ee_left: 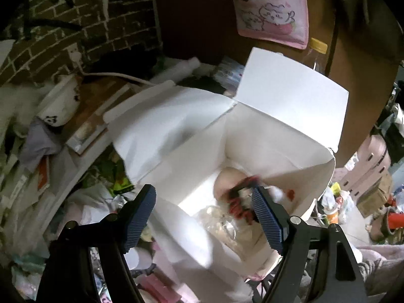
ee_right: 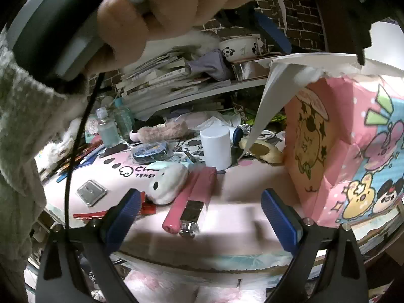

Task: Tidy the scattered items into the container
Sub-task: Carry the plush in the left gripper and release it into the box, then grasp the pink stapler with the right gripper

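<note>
My left gripper (ee_left: 202,190) hangs open over the mouth of the container, a box (ee_left: 176,126) that is white inside with its flaps up. Inside it lie a red, blurred item (ee_left: 237,208) just beside my right fingertip, crumpled clear plastic (ee_left: 222,224) and something white with a red patch (ee_left: 280,193). Nothing sits between the pads. My right gripper (ee_right: 200,194) stands open low over the pink table cover, with a pink tube (ee_right: 186,199) and a silver-capped stick (ee_right: 190,217) lying ahead between its fingers. The box's pink cartoon outside (ee_right: 341,151) rises at the right.
On the table lie a white plush (ee_right: 168,181), a white cylinder (ee_right: 217,149), a red clip (ee_right: 145,205), a metal square (ee_right: 91,192), a blue tape roll (ee_right: 151,151) and bottles (ee_right: 108,131). A hand (ee_right: 164,7) holds the other gripper overhead. A cluttered shelf runs behind.
</note>
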